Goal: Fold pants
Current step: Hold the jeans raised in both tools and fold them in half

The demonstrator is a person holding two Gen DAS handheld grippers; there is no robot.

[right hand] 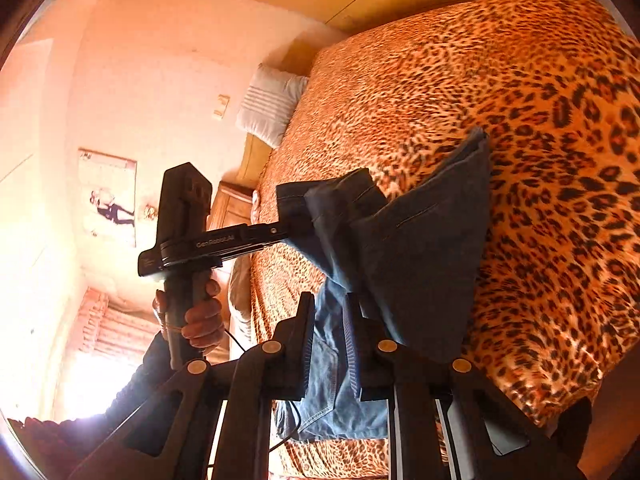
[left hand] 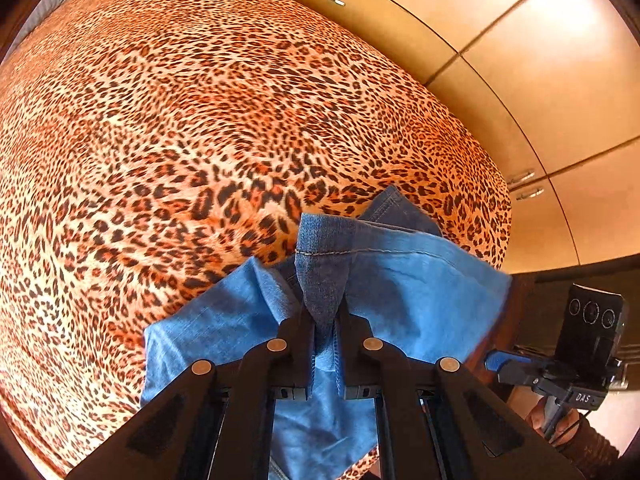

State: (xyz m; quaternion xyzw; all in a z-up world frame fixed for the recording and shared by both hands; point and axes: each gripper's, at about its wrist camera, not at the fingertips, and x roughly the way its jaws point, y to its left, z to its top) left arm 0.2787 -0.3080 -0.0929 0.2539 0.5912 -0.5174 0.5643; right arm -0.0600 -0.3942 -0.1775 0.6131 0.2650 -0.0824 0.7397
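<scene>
Blue denim pants [left hand: 400, 280] hang lifted above a leopard-print bed [left hand: 180, 120]. My left gripper [left hand: 323, 316] is shut on a hem edge of the pants, the cloth bunched between its jaws. In the right wrist view my right gripper [right hand: 330, 312] is shut on another part of the pants [right hand: 420, 248], which drape up and to the right over the bed [right hand: 540, 160]. The left gripper's body [right hand: 192, 240], held by a hand, shows at left with its fingers buried in the denim. The right gripper's body [left hand: 580, 352] shows at the lower right of the left wrist view.
Wooden wardrobe doors [left hand: 520, 60] with metal handles run along the far side of the bed. A white pillow [right hand: 272, 108] lies at the head of the bed, with a wooden nightstand [right hand: 230, 208] beside it and a pink wall [right hand: 160, 80] behind.
</scene>
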